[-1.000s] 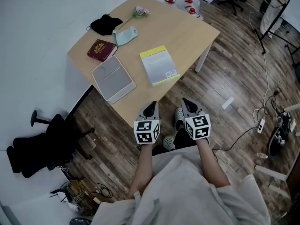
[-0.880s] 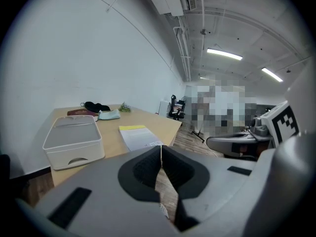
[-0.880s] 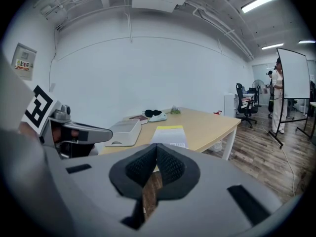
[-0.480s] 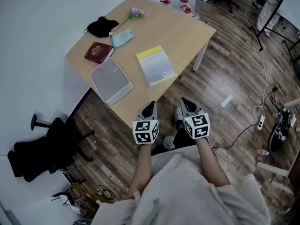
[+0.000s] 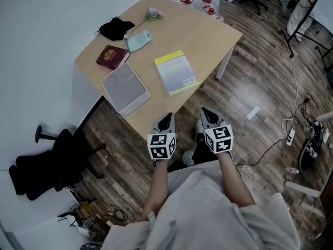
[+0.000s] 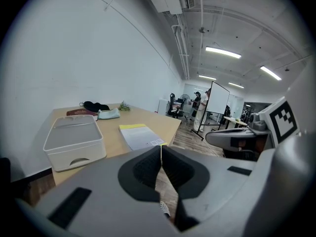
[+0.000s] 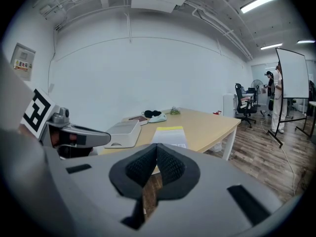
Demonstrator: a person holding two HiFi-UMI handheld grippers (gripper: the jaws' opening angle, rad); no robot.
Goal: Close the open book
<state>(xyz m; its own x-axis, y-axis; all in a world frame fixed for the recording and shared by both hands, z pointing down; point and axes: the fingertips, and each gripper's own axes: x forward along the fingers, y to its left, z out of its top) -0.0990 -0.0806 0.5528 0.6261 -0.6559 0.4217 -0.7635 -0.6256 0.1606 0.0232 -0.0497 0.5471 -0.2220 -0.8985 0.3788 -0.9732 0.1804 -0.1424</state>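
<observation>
One flat rectangular yellow-edged book [image 5: 177, 73] on smooth pale wooden table [image 5: 208, 35]

You hold the left hand-held gripper [image 5: 167, 117] and the right hand-held gripper [image 5: 204, 112] side by side at the near edge of the surface [image 5: 208, 40], each with its jaws together. On the surface a yellow-edged book [image 5: 177, 73] lies beside a white tray [image 5: 125, 87]. Beyond them are a dark red book [image 5: 112, 56], a black cloth [image 5: 116, 27] and a pale green pouch [image 5: 139, 40].

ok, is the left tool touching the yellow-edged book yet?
Apart. The head view shows the left tool at the table's near edge, with bare tabletop between its tip and the yellow-edged book.
</observation>
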